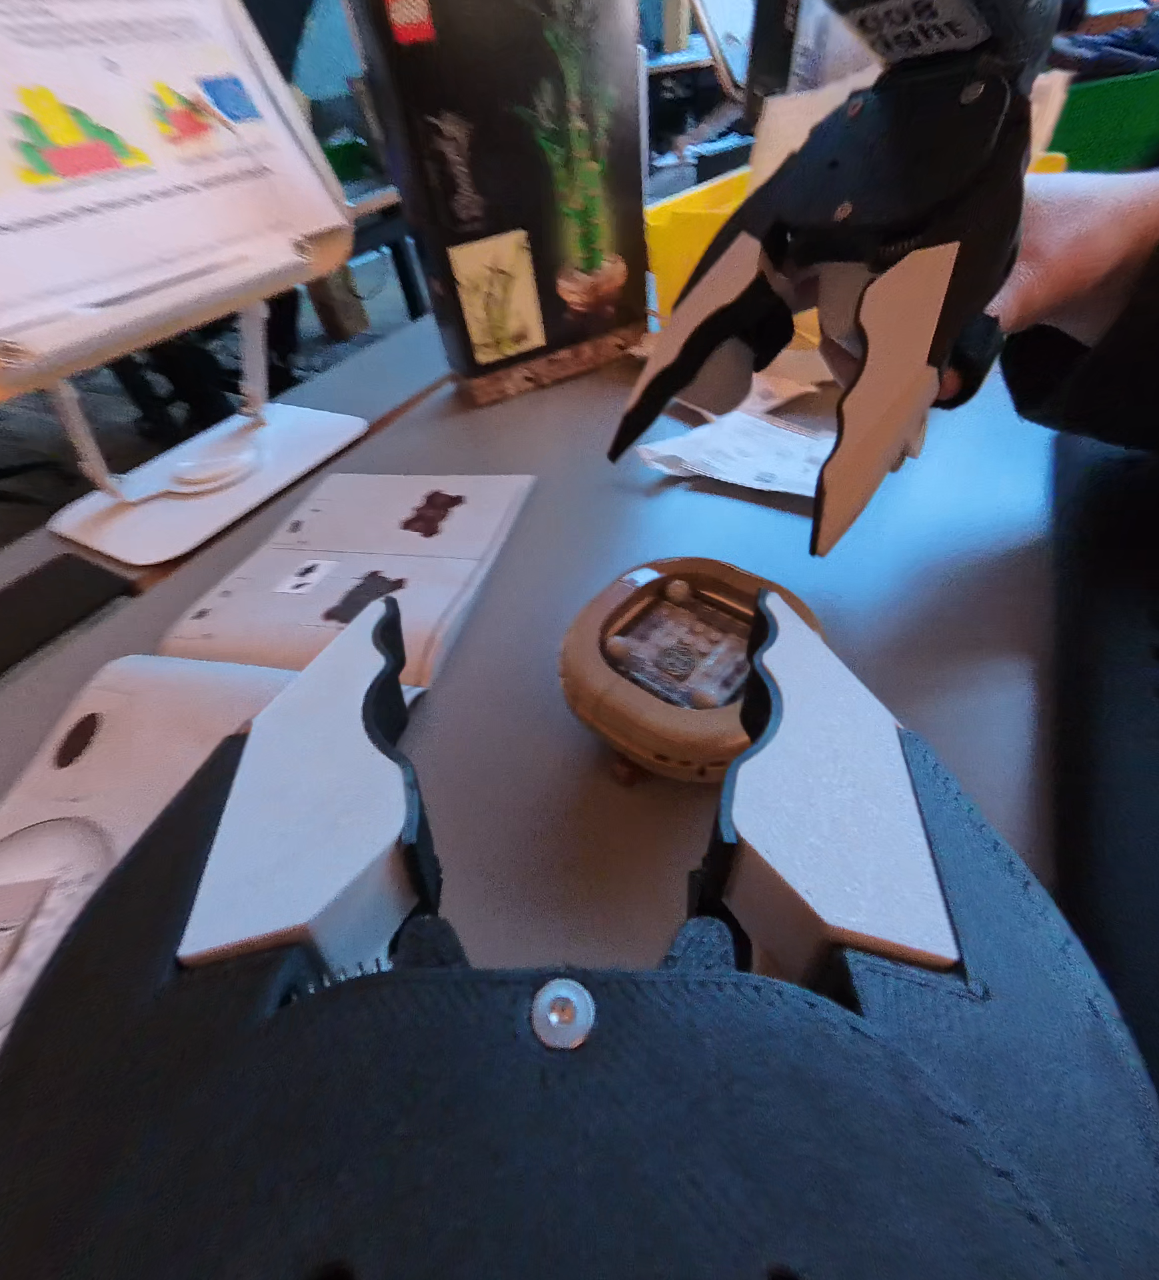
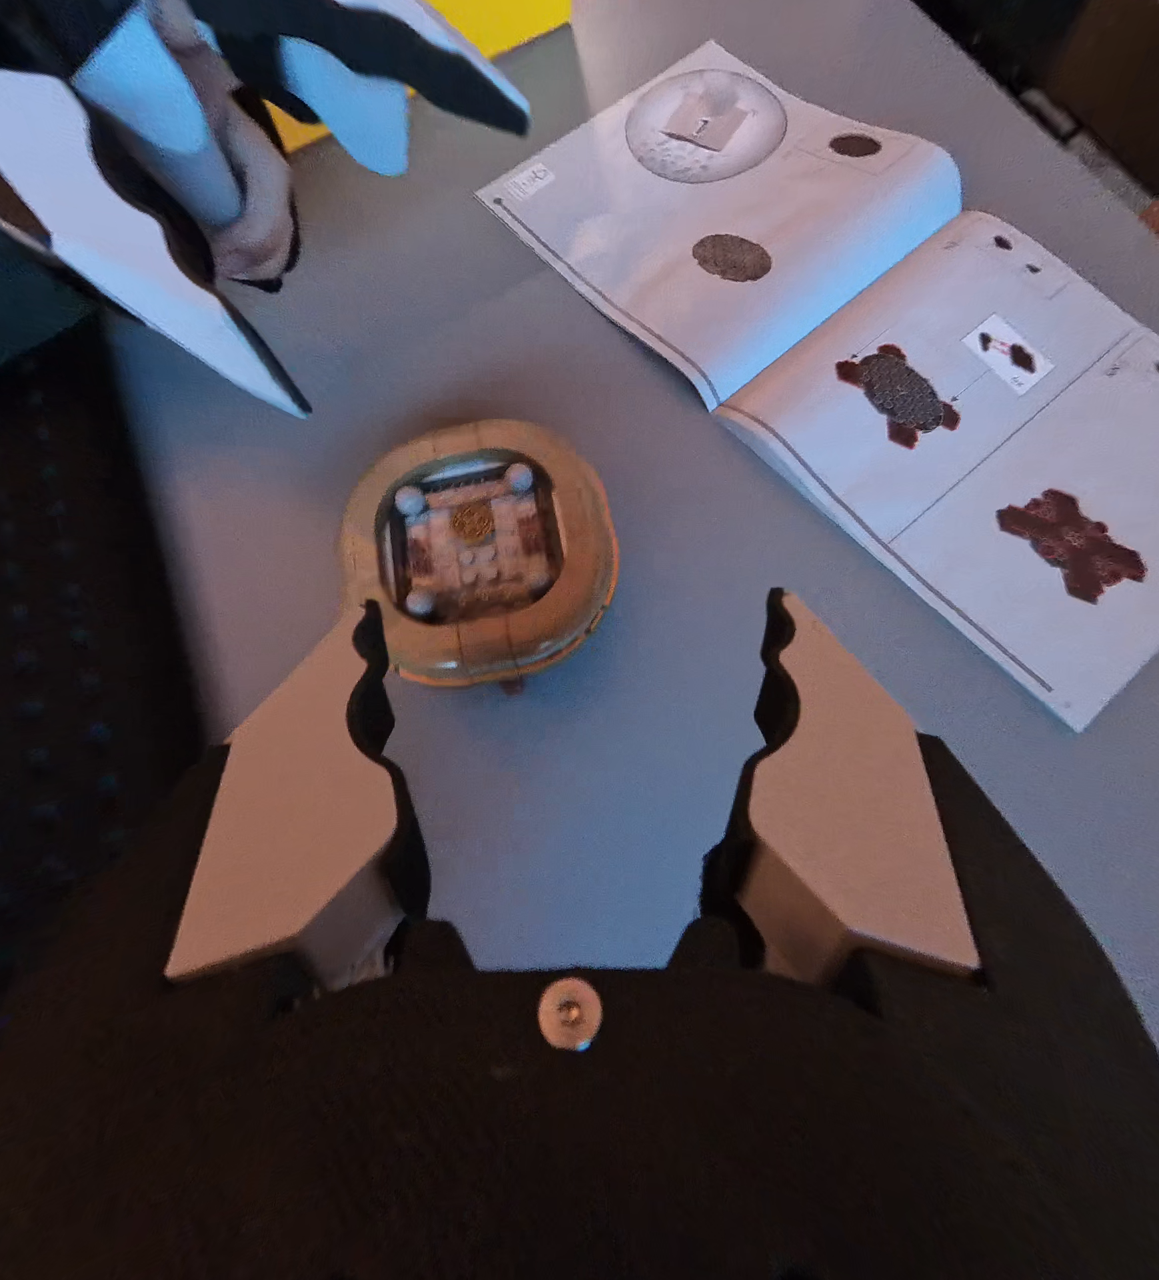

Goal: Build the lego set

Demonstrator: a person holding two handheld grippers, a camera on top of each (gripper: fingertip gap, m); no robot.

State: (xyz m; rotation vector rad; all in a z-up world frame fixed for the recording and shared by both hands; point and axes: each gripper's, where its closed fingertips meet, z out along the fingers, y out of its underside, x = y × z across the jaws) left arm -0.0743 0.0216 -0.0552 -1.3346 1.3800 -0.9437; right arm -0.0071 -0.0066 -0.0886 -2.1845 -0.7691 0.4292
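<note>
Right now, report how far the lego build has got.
Done: a round tan pot stands assembled on the grey table, its studded inside still open. In hand: nothing; the left tool and right tool are both open and empty. Left: whatever fills the pot; the open booklet lies alongside.

Grey table underfoot for everything here. Dead centre sits the round tan lego pot, resting on the bare surface, its square opening up. Just right of the pot in the right wrist view, an open instruction booklet lies flat. Beyond the pot in the left wrist view stands a dark box, upright, with loose printed sheets beside it. Left of the booklet, a white stand base, possibly on a neighbouring ledge.
</note>
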